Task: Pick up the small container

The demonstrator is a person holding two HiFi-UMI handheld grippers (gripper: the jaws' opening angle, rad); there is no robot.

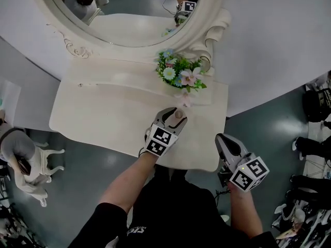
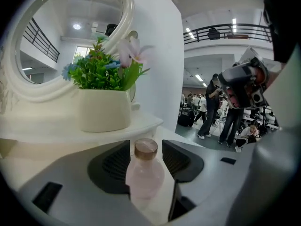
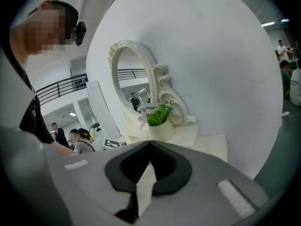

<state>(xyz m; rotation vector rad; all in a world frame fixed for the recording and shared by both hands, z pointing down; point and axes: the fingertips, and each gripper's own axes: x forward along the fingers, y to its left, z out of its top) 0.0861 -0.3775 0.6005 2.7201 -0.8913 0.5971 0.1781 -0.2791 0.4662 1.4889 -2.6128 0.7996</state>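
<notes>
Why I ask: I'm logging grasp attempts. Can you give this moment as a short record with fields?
surface: white dressing table with an oval mirror
small container: pale pink, brownish cap, upright on the tabletop in front of the flower pot
left gripper: jaws apart, container between them, not gripped
right gripper: jaws together, empty, off the table's near right corner
task status: container not yet lifted
</notes>
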